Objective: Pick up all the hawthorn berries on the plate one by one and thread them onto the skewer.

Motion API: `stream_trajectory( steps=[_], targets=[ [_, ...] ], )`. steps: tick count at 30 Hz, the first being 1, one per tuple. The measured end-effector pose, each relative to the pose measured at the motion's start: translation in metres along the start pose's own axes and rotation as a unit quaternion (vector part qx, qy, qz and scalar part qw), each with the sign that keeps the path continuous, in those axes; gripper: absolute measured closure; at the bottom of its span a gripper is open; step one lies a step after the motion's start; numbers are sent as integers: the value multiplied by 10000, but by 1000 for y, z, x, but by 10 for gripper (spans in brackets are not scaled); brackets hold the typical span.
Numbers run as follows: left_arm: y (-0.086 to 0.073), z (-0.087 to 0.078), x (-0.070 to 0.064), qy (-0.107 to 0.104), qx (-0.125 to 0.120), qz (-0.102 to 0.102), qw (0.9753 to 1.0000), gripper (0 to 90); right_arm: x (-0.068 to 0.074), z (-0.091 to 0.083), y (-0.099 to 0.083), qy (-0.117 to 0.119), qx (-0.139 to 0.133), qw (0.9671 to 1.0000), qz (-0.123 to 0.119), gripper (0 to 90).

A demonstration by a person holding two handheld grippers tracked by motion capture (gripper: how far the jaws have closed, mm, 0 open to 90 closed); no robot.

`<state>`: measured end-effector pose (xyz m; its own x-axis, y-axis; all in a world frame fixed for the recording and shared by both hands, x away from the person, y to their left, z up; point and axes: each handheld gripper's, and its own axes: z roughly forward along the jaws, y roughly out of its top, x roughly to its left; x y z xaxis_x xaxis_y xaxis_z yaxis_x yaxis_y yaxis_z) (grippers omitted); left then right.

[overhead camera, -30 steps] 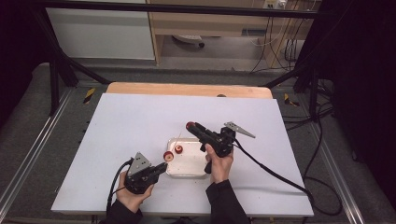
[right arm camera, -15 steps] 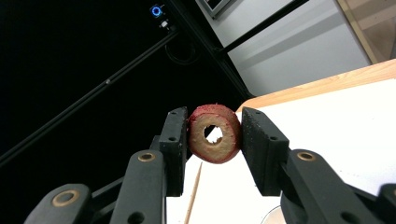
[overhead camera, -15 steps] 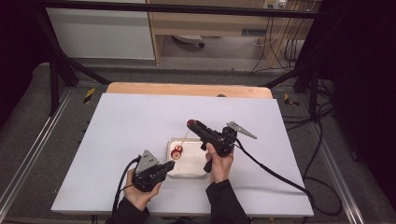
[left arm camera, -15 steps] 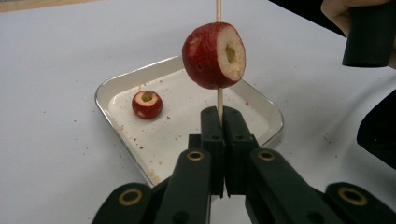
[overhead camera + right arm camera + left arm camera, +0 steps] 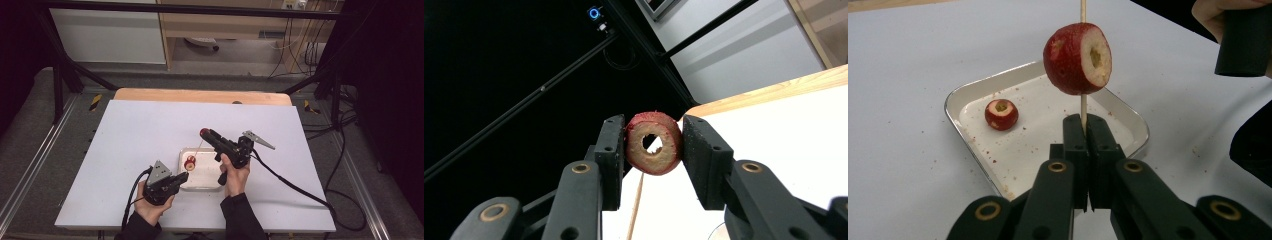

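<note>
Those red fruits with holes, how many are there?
3: one threaded on the stick held by the left tool, one in the tray, one clamped in the right tool.

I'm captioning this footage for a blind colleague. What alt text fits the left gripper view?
The left gripper, jaws shut, holds a thin wooden skewer upright with a cored red fruit slice threaded on it. Behind it a shallow metal tray on the white table holds a smaller red slice and crumbs.

Black left gripper [image 5: 183, 176] and right gripper [image 5: 205, 132], brass-ringed pivots, grey triangular plates, trailing black cables, dark sleeves.
</note>
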<state>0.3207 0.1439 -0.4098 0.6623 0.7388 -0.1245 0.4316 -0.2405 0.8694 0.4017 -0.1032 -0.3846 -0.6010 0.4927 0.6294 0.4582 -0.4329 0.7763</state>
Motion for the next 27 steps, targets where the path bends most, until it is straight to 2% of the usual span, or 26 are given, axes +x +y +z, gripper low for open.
stream_trajectory(
  steps=[10, 21, 27],
  targets=[
    [0, 0, 1, 8, -24, -22, 10000, 883, -1, 1, -1, 11, 32, 10000, 12, 627],
    [9, 5, -3, 41, -122, -222, 9997, 883, 0, 2, -11, 52, 107, 9999, 48, 628],
    [12, 9, -1, 44, -158, -317, 9994, 883, 2, 2, -20, 94, 244, 9997, 22, 628]
  ],
)
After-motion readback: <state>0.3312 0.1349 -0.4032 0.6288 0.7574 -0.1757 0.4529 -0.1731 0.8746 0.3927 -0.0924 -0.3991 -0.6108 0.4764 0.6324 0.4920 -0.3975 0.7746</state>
